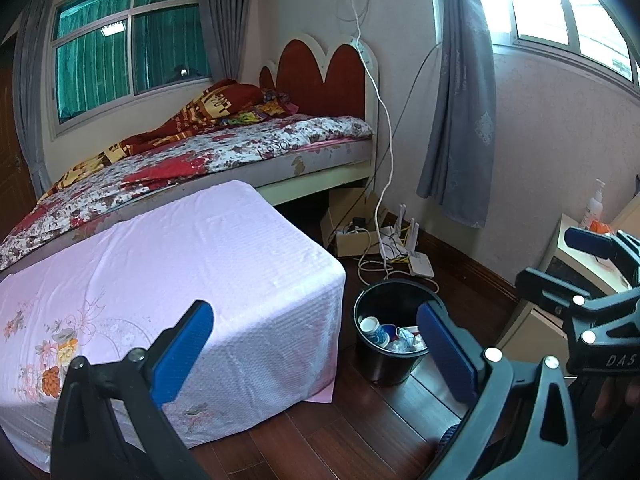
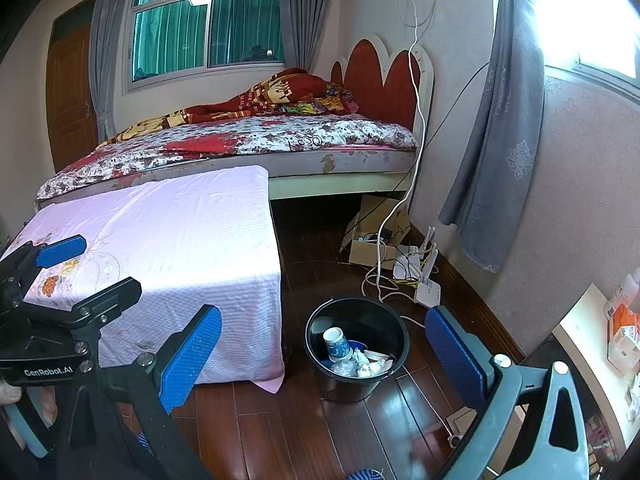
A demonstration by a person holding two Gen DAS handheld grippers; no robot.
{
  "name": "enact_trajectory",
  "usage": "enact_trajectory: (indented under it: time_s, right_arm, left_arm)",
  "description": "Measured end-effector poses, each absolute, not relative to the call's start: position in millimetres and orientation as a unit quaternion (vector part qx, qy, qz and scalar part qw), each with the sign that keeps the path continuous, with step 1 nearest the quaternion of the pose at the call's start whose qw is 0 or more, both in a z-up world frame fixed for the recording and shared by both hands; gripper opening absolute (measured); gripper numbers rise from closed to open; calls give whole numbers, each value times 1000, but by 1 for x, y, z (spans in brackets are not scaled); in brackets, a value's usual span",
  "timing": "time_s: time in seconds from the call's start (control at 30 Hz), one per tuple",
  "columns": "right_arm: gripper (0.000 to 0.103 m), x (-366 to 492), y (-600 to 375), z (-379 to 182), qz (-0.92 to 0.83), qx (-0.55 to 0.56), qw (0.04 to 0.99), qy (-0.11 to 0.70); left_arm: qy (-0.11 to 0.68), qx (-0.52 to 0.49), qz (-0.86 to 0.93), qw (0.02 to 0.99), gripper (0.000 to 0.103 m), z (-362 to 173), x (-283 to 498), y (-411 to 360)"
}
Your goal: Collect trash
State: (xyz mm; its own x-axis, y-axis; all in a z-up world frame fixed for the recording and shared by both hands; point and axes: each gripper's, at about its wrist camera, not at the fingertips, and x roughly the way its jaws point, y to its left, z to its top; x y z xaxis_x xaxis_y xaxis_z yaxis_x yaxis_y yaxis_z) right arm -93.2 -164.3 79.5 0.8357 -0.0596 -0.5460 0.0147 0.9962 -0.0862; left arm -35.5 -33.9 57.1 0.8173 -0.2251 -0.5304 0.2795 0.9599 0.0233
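I count two grippers: my left gripper (image 1: 316, 346) and right gripper (image 2: 324, 354) both hold their blue pads wide apart, gripping nothing. One black bin (image 2: 394, 332) stands on the dark wooden floor (image 2: 288, 432), just beside one low table under a pink cloth (image 1: 192, 256). Inside the bin lies one paper cup (image 2: 337, 345) among crumpled white trash (image 2: 366, 365). One bed (image 1: 224, 148) stands behind the table.

The round black plastic bin (image 2: 394, 350) stands on the wooden floor (image 2: 280, 432), right of the cloth-covered table (image 2: 180, 232); the bed (image 2: 248, 148) lies behind.
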Motion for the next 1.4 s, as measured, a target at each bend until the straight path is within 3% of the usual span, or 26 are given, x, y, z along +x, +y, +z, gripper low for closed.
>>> enact_trajectory:
  time_s: [1.4]
  right_arm:
    - [103,-93,-167,80,-19,-41,957,286]
  left_arm:
    - [255,68,-165,950,102,61,-34,-16]
